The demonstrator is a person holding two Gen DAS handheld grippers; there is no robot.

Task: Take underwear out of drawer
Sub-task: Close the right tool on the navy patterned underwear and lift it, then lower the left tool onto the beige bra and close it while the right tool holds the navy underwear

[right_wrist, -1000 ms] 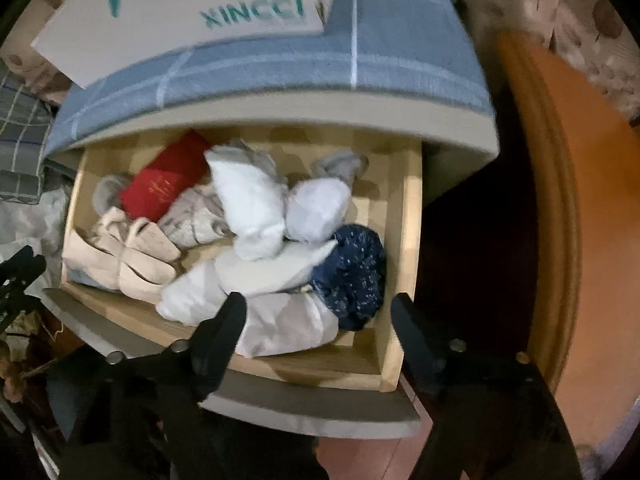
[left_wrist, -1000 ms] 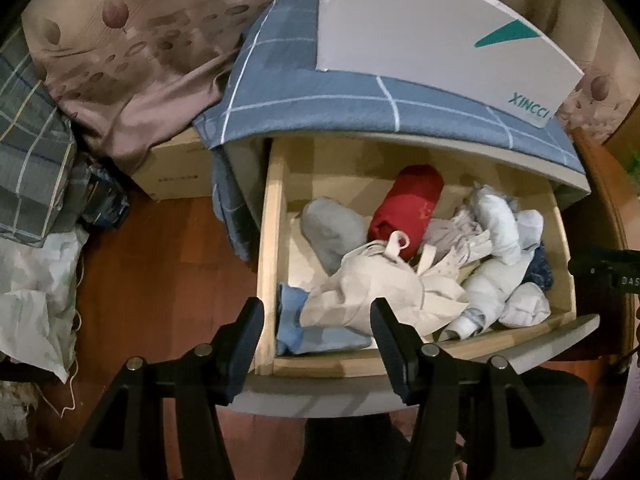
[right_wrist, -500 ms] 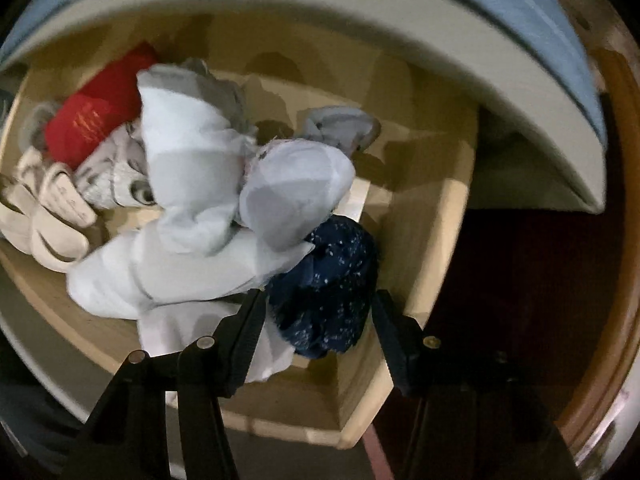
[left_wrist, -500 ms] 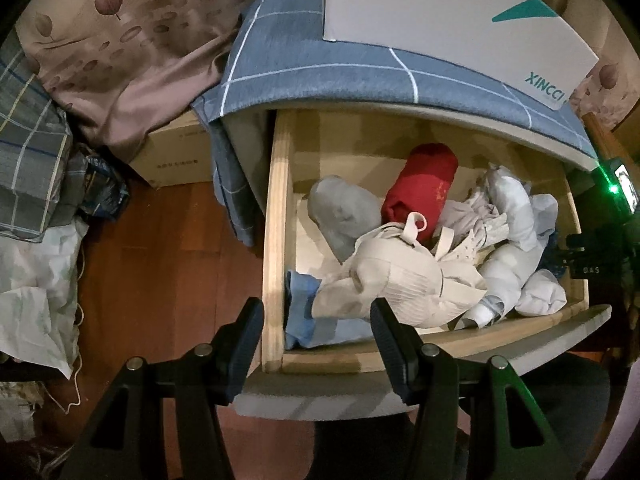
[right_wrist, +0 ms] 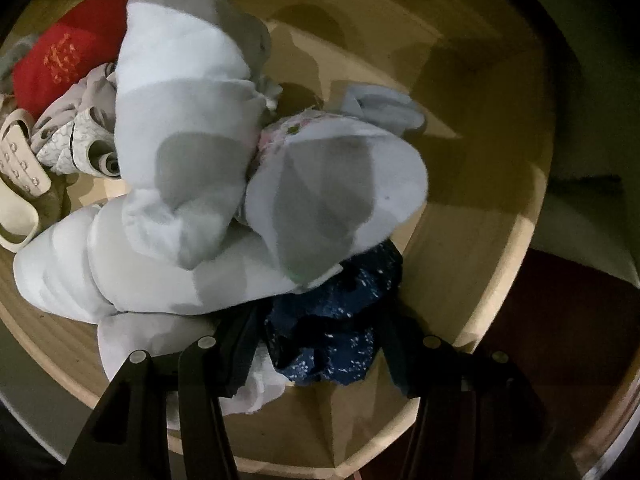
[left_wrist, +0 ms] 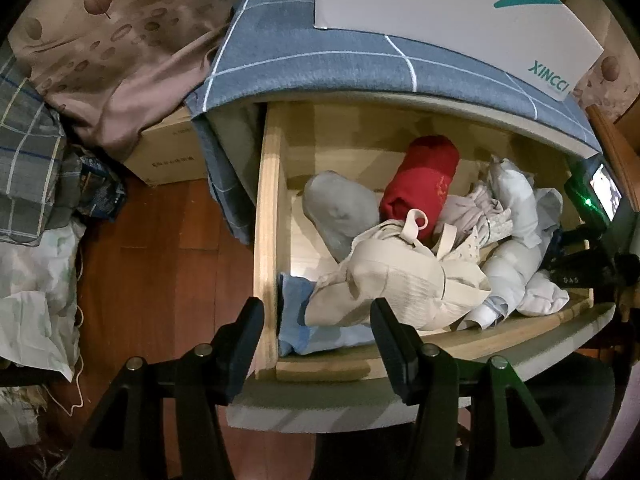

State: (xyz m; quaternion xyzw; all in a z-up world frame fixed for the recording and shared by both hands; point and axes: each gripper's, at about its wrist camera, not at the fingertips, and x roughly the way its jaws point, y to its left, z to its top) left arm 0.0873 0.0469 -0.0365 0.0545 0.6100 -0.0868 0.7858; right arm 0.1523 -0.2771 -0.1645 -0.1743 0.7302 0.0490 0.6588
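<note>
Drawer (left_wrist: 266, 240) pulled open under the blue checked cloth (left_wrist: 320, 60); white XINCCI box (left_wrist: 440, 12) on top of that cloth. Drawer holds mixed garments.

Relative to the drawer:
- Front-left corner: light blue folded piece (left_wrist: 296, 320), partly under a beige bra (left_wrist: 400, 280).
- Left-centre: grey bundle (left_wrist: 340, 208). Behind centre: red roll (left_wrist: 424, 176).
- Right half: pale white-grey rolled underwear (right_wrist: 180, 128), several rolls piled on each other and touching.
- Front-right corner: navy speckled underwear (right_wrist: 336, 320), tucked against and partly under the pale rolls.

Left hand-held gripper (left_wrist: 316, 328): fingers spread, nothing between them; hovers above the drawer's front-left corner, one finger outside the left wall, the other over the beige bra. No contact seen.

Right hand-held gripper (right_wrist: 316, 344): low inside the drawer at the front-right corner, fingers spread to either side of the navy speckled underwear; left finger pressed in beside the pale roll, right finger next to the drawer's right wall. Jaws not closed on the cloth; cannot tell whether the pads touch it.

Outside the drawer, to its left: wooden floor (left_wrist: 160, 260), cardboard box (left_wrist: 168, 156), brown leaf-print fabric (left_wrist: 120, 40).
</note>
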